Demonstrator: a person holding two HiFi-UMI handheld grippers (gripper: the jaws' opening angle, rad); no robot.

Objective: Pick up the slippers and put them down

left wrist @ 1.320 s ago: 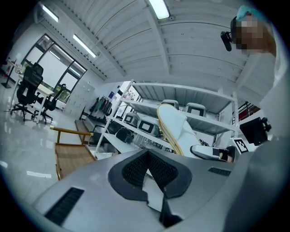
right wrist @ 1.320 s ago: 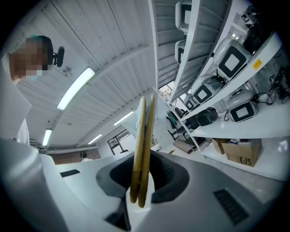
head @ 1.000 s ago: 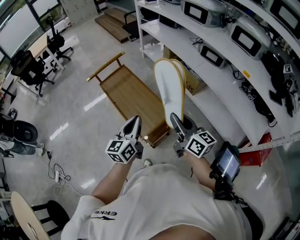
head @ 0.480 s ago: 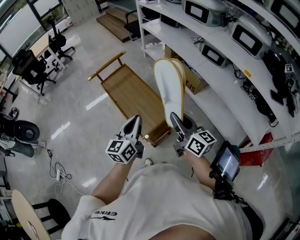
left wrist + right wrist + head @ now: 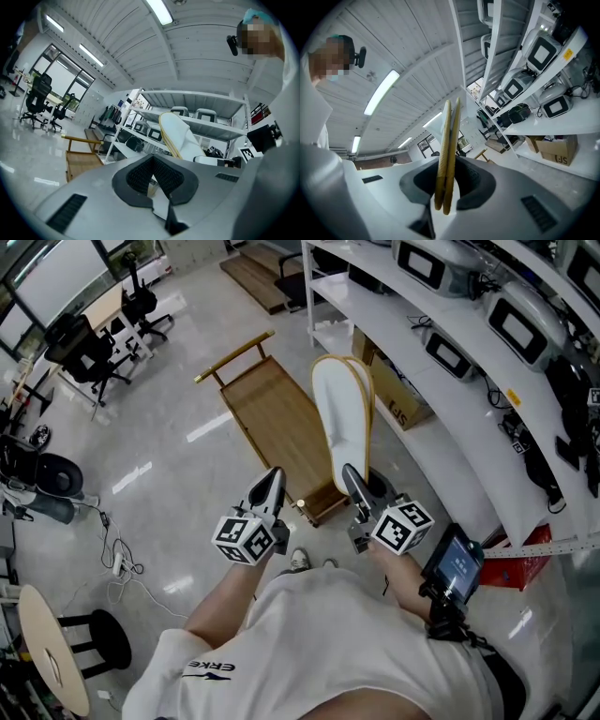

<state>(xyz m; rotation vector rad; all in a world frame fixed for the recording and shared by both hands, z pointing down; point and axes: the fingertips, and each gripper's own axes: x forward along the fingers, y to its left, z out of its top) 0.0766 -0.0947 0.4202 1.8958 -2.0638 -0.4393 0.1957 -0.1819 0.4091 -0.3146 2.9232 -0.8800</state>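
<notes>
Your right gripper [image 5: 353, 486] has its jaws clamped on the slippers [image 5: 342, 418], soles pressed together, held out over the wooden rack [image 5: 272, 413]. Your left gripper [image 5: 267, 491] carries nothing, its jaws together.

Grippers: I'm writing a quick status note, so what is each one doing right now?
Left gripper: closed, nothing between its jaws.
Right gripper: closed on the slippers, both pinched together at one end.
</notes>
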